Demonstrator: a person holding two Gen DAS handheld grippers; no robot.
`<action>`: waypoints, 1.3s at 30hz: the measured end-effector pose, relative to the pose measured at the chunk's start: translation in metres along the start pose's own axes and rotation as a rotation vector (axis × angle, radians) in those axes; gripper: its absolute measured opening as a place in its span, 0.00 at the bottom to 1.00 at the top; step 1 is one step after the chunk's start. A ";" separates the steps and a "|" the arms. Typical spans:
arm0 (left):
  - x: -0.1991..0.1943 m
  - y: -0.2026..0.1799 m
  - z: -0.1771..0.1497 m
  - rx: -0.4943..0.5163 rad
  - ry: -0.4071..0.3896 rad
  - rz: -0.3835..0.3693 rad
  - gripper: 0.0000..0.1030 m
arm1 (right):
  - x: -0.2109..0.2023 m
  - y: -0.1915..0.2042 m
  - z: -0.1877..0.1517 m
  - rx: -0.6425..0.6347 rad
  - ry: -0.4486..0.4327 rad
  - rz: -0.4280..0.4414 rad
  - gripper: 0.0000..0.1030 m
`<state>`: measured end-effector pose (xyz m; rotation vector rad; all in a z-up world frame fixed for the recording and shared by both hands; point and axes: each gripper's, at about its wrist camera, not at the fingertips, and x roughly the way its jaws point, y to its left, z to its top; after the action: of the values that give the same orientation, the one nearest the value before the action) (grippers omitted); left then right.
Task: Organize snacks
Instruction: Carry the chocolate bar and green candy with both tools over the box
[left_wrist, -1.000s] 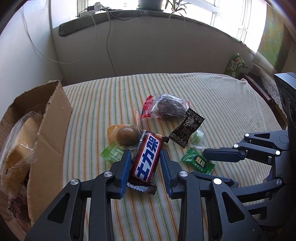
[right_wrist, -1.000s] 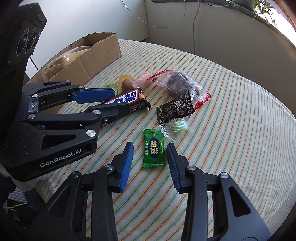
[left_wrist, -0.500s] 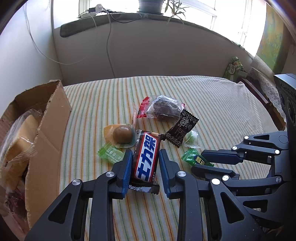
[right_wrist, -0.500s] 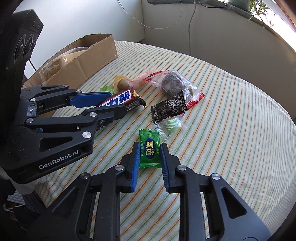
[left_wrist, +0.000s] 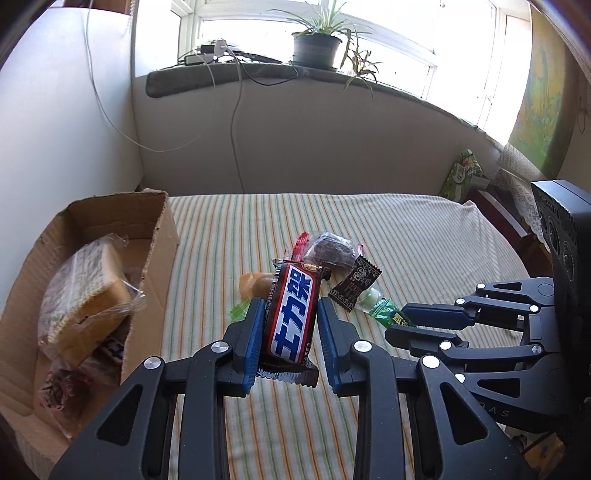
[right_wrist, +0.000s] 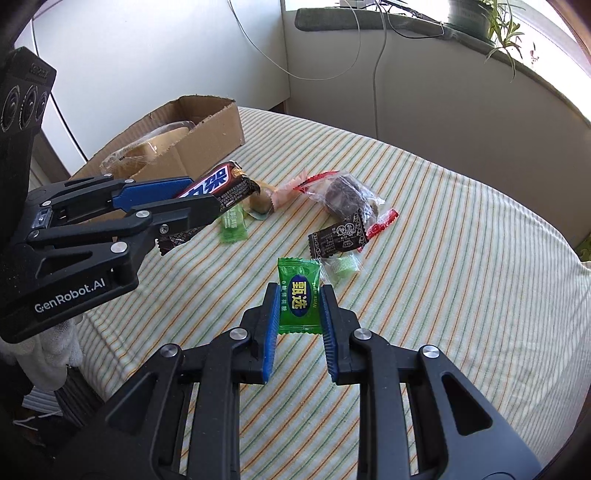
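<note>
Both claws are carrying something at once, probably to save a trip. The left claw (left_wrist: 290, 332) is pinching the Snickers bar (left_wrist: 291, 317) up off the striped worktop (right_wrist: 461, 258), just right of the cardboard box (left_wrist: 155, 254). The right claw (right_wrist: 298, 321) is squeezing the green candy (right_wrist: 298, 295), farther right of that box, beside the leftover snack pile.

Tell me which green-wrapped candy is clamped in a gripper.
The dark green candy with the blue oval label, held by the right gripper. The pale green candy and translucent green candy lie loose on the striped cloth.
</note>
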<state>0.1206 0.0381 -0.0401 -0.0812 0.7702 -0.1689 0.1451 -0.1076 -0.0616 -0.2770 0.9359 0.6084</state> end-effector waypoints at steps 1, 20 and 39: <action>-0.004 0.002 0.001 -0.004 -0.008 0.002 0.27 | -0.003 0.002 0.002 -0.004 -0.006 0.000 0.22; -0.055 0.085 0.001 -0.125 -0.116 0.110 0.27 | -0.010 0.081 0.048 -0.124 -0.076 0.076 0.22; -0.065 0.155 -0.009 -0.226 -0.128 0.194 0.27 | 0.012 0.156 0.077 -0.235 -0.074 0.169 0.22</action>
<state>0.0869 0.2027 -0.0228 -0.2284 0.6623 0.1073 0.1083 0.0576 -0.0220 -0.3845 0.8219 0.8814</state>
